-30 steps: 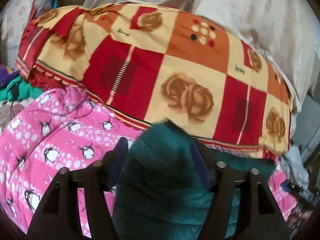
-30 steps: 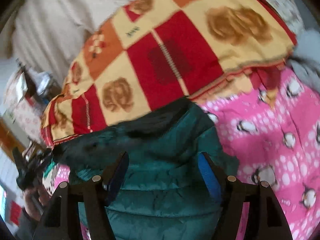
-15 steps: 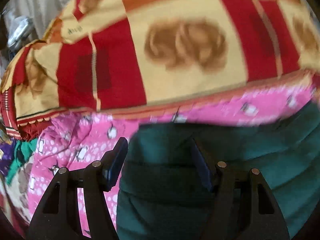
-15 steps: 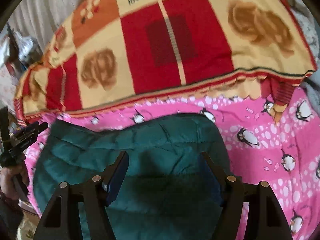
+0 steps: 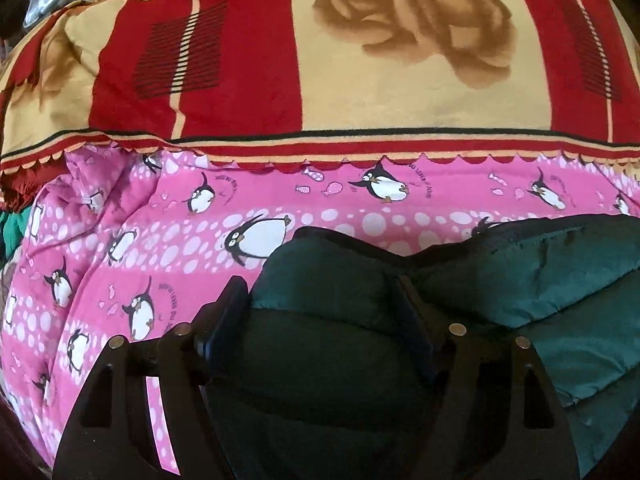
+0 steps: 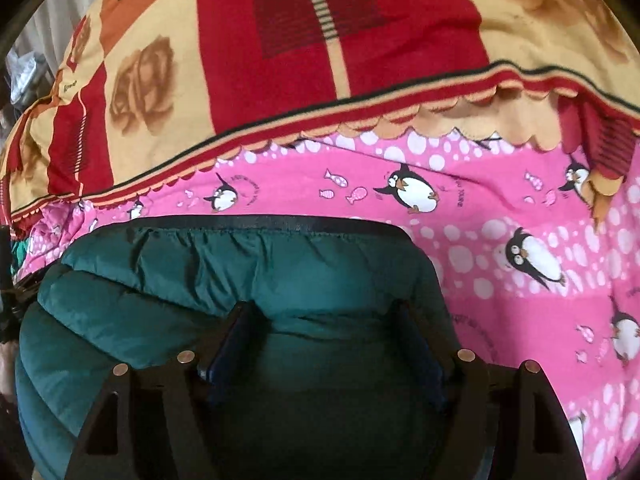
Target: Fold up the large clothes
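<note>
On one pink sheet (image 5: 132, 248), two hand-held grippers (image 5: 320, 300) (image 6: 324, 320) each pinch one green jacket (image 6: 240, 264).

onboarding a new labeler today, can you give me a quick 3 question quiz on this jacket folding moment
1. True or false: the green puffer jacket lies on a pink penguin sheet.
2. Which lies beyond the jacket's far edge? A) a red and yellow rose blanket B) a wooden chair C) a laundry basket
3. Fill in: in both wrist views, jacket fabric bulges between the left gripper fingers and the right gripper fingers, so each gripper is shut on the ____.

Key: 1 true; 2 A; 3 jacket
</note>
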The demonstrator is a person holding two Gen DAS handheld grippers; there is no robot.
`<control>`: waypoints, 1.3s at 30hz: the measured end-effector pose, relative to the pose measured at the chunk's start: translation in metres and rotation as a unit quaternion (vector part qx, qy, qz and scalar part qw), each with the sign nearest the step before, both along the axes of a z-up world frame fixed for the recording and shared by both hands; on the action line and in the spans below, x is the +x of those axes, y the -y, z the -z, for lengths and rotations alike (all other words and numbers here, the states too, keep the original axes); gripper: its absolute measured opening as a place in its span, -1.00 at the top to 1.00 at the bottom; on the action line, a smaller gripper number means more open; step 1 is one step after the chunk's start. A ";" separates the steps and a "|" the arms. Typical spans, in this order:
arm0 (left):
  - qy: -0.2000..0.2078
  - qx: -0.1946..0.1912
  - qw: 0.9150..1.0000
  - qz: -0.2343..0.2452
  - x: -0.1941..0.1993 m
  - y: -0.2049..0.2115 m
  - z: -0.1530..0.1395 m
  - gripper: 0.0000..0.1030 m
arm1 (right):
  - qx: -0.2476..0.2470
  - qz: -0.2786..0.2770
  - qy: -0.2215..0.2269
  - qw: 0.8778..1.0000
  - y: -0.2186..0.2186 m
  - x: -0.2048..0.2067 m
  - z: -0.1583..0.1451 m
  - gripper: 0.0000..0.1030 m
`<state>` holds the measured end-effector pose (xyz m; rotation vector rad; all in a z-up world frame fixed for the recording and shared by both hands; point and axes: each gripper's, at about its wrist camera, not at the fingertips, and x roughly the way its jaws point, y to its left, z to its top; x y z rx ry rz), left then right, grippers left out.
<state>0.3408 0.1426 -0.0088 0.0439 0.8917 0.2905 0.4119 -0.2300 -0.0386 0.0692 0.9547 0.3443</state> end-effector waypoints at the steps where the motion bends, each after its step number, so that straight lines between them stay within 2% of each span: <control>1: -0.001 0.001 1.000 0.001 0.003 0.001 0.001 -0.46 | 0.005 0.001 -0.003 1.000 0.001 0.002 0.001 -0.42; 5: -0.005 -0.012 1.000 0.005 0.003 -0.003 -0.003 -0.46 | 0.020 0.005 -0.009 1.000 0.006 0.001 -0.001 -0.43; 6: -0.011 -0.025 1.000 0.012 0.001 -0.007 -0.009 -0.45 | 0.015 0.005 -0.011 1.000 0.005 0.000 -0.004 -0.42; 8: 0.010 -0.039 0.999 0.021 -0.014 -0.013 -0.029 -0.45 | 0.000 0.008 -0.006 1.000 0.010 -0.012 -0.024 -0.39; 9: 0.029 -0.041 0.998 0.031 -0.027 -0.015 -0.042 -0.45 | 0.011 0.009 0.004 1.000 0.015 -0.019 -0.035 -0.37; 11: 0.060 -0.044 0.996 0.051 -0.056 -0.021 -0.065 -0.45 | 0.067 0.006 0.038 0.997 0.041 -0.048 -0.065 -0.38; 14: 0.096 -0.059 0.991 0.078 -0.116 -0.042 -0.086 -0.45 | 0.124 -0.011 0.062 0.990 0.076 -0.096 -0.083 -0.38; 18: 0.111 -0.107 0.985 0.081 -0.190 -0.072 -0.071 -0.45 | 0.142 -0.030 0.073 0.987 0.104 -0.162 -0.067 -0.38; 22: 0.112 -0.175 0.974 0.095 -0.231 -0.085 -0.036 -0.45 | 0.193 -0.024 0.054 0.979 0.114 -0.186 -0.033 -0.38; 23: 0.115 -0.181 0.972 0.100 -0.235 -0.081 -0.032 -0.45 | 0.207 -0.027 0.047 0.977 0.112 -0.187 -0.025 -0.38; 26: 0.151 -0.218 0.956 0.124 -0.246 -0.071 -0.020 -0.45 | 0.262 -0.052 0.010 0.964 0.108 -0.184 0.000 -0.38; 28: 0.151 -0.231 0.949 0.152 -0.243 -0.057 -0.013 -0.45 | 0.289 -0.065 -0.007 0.955 0.100 -0.185 0.017 -0.41; 29: 0.143 -0.236 0.947 0.163 -0.240 -0.051 -0.009 -0.45 | 0.283 -0.066 0.014 0.957 0.097 -0.188 0.017 -0.42; 32: 0.119 -0.241 0.947 0.176 -0.228 -0.035 -0.001 -0.48 | 0.269 -0.071 0.024 0.960 0.088 -0.192 0.014 -0.48; 34: 0.110 -0.250 0.946 0.173 -0.224 -0.027 -0.003 -0.47 | 0.257 -0.081 0.028 0.963 0.083 -0.194 0.010 -0.36; 36: 0.103 -0.256 0.945 0.174 -0.226 -0.022 -0.007 -0.26 | 0.254 -0.084 0.041 0.963 0.083 -0.199 0.004 -0.08; 39: 0.091 -0.251 0.945 0.189 -0.236 -0.015 -0.014 -0.21 | 0.256 -0.081 0.053 0.962 0.085 -0.205 -0.004 0.08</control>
